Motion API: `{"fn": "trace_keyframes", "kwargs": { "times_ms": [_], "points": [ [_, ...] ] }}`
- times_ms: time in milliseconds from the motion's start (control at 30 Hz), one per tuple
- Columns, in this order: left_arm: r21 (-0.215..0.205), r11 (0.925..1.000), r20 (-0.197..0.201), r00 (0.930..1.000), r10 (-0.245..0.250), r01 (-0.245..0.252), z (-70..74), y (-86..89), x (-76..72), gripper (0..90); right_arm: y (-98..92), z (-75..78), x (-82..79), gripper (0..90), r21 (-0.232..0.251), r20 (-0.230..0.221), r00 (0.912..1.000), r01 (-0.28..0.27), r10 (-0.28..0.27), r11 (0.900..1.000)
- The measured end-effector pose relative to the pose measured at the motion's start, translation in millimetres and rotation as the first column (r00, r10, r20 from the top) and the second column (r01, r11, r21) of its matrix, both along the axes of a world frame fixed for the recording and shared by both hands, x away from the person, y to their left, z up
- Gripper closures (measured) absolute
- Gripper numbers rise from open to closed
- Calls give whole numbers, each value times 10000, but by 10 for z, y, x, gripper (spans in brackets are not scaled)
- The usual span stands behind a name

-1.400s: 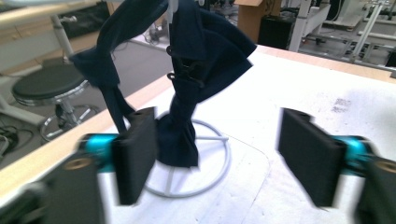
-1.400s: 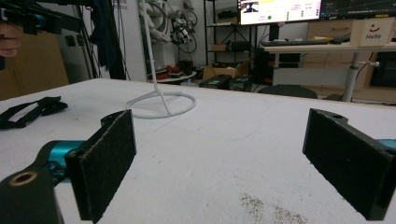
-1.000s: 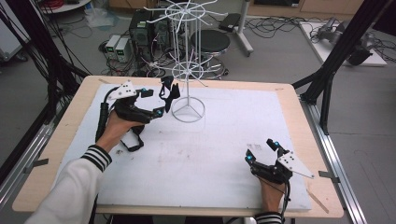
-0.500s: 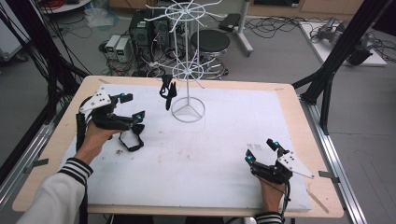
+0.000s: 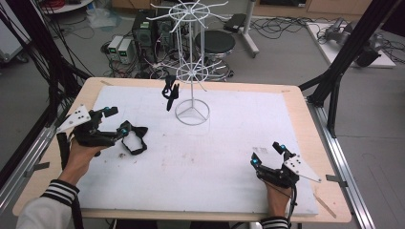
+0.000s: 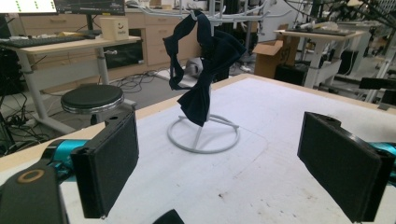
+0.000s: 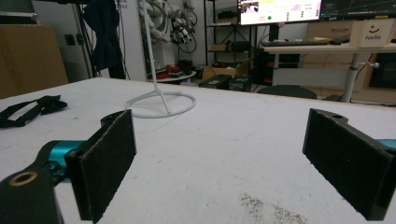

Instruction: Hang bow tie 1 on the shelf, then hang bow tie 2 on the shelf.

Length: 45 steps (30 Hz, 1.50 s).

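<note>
Left tool [image 5: 111,125] sits at the table's [image 5: 229,157] left side, jaws apart, empty. 1 strap [image 5: 134,138] lies flat just beside its tips, long axis running toward the table's near edge. A 2nd strap [image 6: 201,60] hangs on the rack [image 5: 192,71]. Right tool [image 5: 268,154], jaws apart, rests well apart at the near right. Open room lies between.

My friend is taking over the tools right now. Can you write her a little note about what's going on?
Left tool: open, holding nothing, at the table's left side.
Right tool: open, holding nothing, resting near the front right.
One dark bow tie hangs on the white wire stand.
A second bow tie lies flat on the white mat, beside the left tool.
Done: one hung. Probably left: hanging the second.
</note>
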<state>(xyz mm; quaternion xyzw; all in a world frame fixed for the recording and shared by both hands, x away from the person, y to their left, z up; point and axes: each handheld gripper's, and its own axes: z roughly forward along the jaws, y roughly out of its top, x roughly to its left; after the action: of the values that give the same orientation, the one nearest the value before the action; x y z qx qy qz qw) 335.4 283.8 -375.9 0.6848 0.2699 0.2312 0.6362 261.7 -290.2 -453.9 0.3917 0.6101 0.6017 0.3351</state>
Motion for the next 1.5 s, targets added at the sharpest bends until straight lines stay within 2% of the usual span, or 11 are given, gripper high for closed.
{"fn": "trace_keyframes", "kwargs": {
  "times_ms": [367, 533, 700, 1133, 1300, 1400, 1500],
  "points": [
    [201, 9990, 228, 9989, 399, -403, -181, 105, -129, 131, -2, 0, 0, 90, 14, -23, 10000, -2, 2, 10000],
    [389, 9979, 150, 9986, 509, -514, -236, 130, -132, 131, 0, 0, 1, 90, -5, -13, 10000, 6, -6, 10000],
    [282, 9981, 212, 9983, 549, -555, -211, 146, -129, 131, 3, 0, -3, 90, 20, -11, 10000, 25, -25, 10000],
    [574, 9970, 7, 9987, 516, -516, -218, 167, -122, 131, 4, 0, 2, 90, -60, 23, 10000, 42, -42, 10000],
    [870, 9953, -54, 9990, 434, -428, -187, 165, -78, 131, 6, 0, 2, 90, -58, 5, 10000, 45, -45, 10000],
    [1080, 9936, -230, 9991, 361, -334, -168, 151, -40, 131, 6, 1, 2, 90, -51, -5, 10000, 45, -45, 10000],
    [1410, 9898, -342, 9992, 227, -176, -152, 129, 0, 131, 2, 1, 4, 90, -55, -25, 10000, 40, -40, 10000]
  ]
}}
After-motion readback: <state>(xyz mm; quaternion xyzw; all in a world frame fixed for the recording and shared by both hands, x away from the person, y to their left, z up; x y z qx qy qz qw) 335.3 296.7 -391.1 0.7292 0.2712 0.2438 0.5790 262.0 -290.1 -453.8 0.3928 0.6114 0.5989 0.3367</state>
